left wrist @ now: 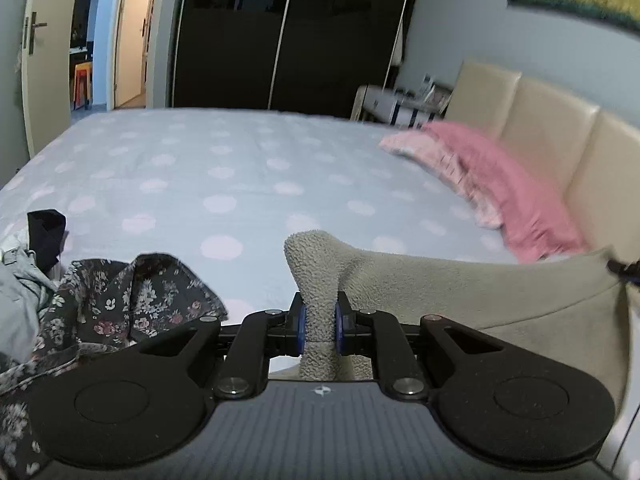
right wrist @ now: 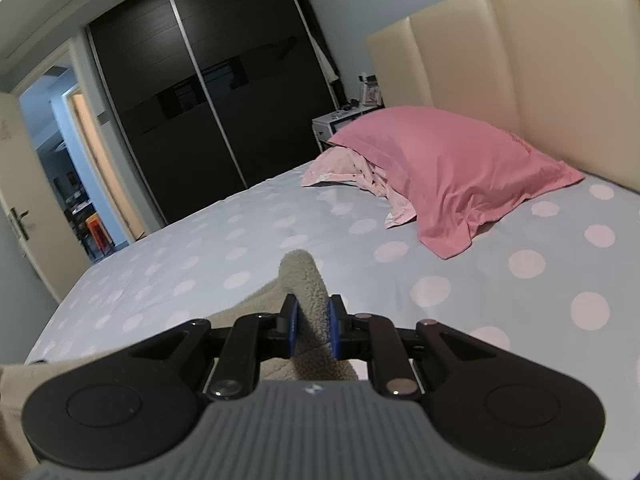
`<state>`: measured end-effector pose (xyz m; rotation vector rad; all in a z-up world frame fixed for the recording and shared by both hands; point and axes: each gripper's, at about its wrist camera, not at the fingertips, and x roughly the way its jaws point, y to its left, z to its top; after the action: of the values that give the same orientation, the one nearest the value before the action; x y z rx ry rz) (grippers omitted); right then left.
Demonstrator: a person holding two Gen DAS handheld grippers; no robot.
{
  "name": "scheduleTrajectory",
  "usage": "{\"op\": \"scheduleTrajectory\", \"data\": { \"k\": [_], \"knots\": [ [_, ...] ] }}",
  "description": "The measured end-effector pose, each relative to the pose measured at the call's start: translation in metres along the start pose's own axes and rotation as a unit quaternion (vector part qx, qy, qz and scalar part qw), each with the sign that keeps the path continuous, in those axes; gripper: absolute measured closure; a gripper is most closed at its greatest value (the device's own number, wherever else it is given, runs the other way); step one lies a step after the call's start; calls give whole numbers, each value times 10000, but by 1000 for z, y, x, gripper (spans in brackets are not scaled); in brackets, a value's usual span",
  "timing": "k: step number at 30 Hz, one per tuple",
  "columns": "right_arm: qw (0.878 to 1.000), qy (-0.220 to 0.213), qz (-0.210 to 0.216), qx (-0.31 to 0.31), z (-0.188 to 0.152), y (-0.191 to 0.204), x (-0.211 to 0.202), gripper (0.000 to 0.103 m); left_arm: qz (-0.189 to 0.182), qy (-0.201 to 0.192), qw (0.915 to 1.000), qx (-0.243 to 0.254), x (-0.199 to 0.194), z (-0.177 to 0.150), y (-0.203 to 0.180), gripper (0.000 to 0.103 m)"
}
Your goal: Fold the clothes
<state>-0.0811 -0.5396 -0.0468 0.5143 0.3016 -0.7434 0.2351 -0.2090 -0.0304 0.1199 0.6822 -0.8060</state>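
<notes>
A beige fleece garment (left wrist: 480,292) hangs stretched between both grippers above the bed. My left gripper (left wrist: 320,326) is shut on one bunched corner of it, which sticks up past the blue pads (left wrist: 302,330). The far end of the cloth runs right to the other gripper's tip (left wrist: 622,270). In the right wrist view, my right gripper (right wrist: 312,330) is shut on another corner of the beige fleece garment (right wrist: 302,276), whose cloth trails off to the lower left.
The bed (left wrist: 224,168) has a pale blue sheet with white dots. A dark floral garment (left wrist: 132,296) and other clothes lie at its left. A pink pillow (right wrist: 448,168) leans by the cream headboard (right wrist: 520,60). Dark wardrobe doors (right wrist: 208,92) stand behind.
</notes>
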Motion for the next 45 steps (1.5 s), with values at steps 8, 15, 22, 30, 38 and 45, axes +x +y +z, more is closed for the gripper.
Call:
{"op": "scheduleTrajectory", "data": {
  "k": [8, 15, 22, 30, 38, 45],
  "knots": [
    [9992, 308, -154, -182, -27, -4, 68, 86, 262, 368, 9989, -149, 58, -33, 21, 91],
    [9956, 722, -497, -327, -49, -7, 111, 86, 559, 889, 9943, -193, 100, -55, 24, 91],
    [9891, 1125, -860, -414, -65, -7, 129, 80, 741, 1062, 9898, -599, 104, -62, 26, 84],
    [9924, 807, -879, -310, -43, -11, 83, 51, 662, 579, 9940, -645, 26, -47, 34, 51],
    [9891, 1308, -262, -622, -45, -10, 18, 51, 295, 569, 9974, -325, -40, -82, 12, 52],
    [9731, 1890, 81, -1311, -75, -7, -35, 52, 172, 782, 9967, -163, -61, -112, 2, 52]
  ]
}}
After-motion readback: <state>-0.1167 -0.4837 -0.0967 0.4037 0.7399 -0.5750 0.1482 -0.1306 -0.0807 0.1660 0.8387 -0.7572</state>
